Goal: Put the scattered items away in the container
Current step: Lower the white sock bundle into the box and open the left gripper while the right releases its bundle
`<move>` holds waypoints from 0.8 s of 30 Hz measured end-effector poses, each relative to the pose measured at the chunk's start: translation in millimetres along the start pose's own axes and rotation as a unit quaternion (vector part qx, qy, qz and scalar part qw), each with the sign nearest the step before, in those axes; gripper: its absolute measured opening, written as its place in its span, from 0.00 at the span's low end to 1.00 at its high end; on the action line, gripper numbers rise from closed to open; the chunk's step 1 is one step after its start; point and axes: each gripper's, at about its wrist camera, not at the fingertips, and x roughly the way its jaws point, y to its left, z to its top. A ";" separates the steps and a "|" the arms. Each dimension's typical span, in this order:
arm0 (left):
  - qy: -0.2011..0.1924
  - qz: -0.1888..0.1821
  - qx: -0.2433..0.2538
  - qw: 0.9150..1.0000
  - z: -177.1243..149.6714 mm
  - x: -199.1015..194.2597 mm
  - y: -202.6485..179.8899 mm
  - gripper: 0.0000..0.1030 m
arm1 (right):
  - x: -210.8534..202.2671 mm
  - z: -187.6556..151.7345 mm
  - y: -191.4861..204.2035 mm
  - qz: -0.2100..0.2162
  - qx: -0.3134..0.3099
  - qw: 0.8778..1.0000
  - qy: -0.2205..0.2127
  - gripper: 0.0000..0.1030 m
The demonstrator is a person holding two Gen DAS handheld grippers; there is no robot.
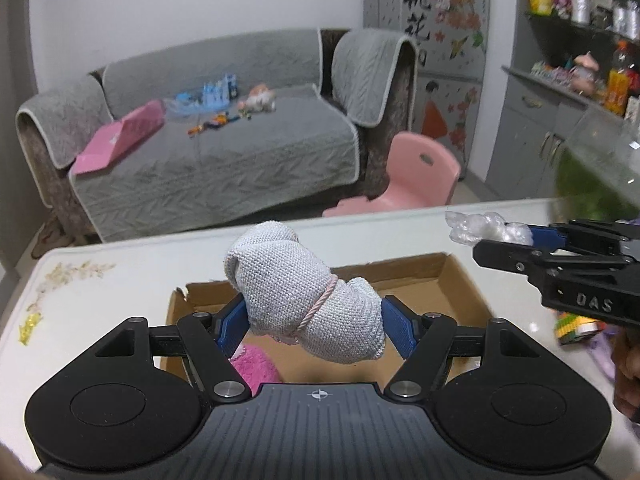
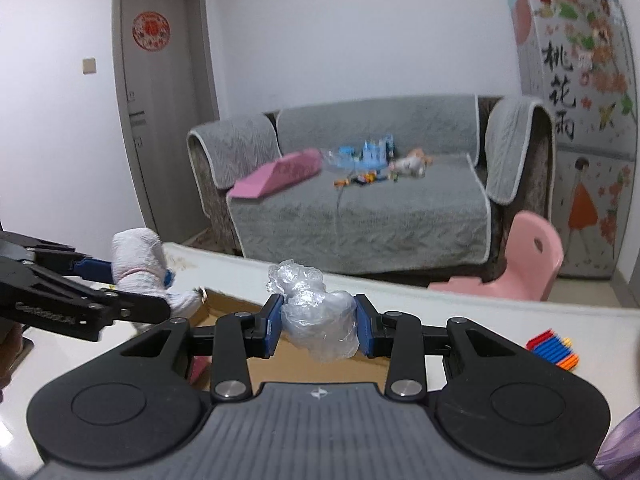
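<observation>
Cardboard box (image 1: 452, 280) is overhung by the left gripper (image 1: 316, 320), clamped on a rolled cloth (image 1: 304, 304); crumpled plastic (image 2: 316, 320) is pinched by the right gripper (image 2: 318, 326).

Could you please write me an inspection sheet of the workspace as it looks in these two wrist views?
Surface: white table with a floral print near one corner.
Job's things: open cardboard box on the table, something pink inside; grey cloth bundle tied with a pink band; crumpled clear plastic.
Clutter: coloured sticks on the table beside the box.
Grippers: left claw shut on the cloth bundle over the box; right claw shut on the plastic.
Cables: nothing seen.
Surroundings: grey sofa strewn with toys, pink chair, door, decorated fridge.
</observation>
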 end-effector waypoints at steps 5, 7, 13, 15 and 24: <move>0.025 0.010 0.009 1.000 -3.9 32.2 -0.7 0.73 | 11.1 -7.7 3.9 -0.014 -0.002 1.000 0.022 0.33; 0.034 0.011 0.006 0.999 -4.8 42.2 -1.3 0.73 | 13.1 -8.4 2.3 -0.019 0.002 0.999 0.028 0.33; 0.058 0.012 0.008 0.998 -7.7 67.7 -7.6 0.73 | 22.2 -13.2 4.5 -0.029 0.003 0.998 0.047 0.33; 0.067 0.012 0.013 0.998 -9.4 75.3 -12.0 0.73 | 25.2 -15.7 5.2 -0.036 -0.002 0.998 0.054 0.33; 0.102 0.016 0.025 0.994 -22.1 105.3 -27.6 0.74 | 35.0 -23.9 5.6 -0.051 -0.009 0.995 0.081 0.35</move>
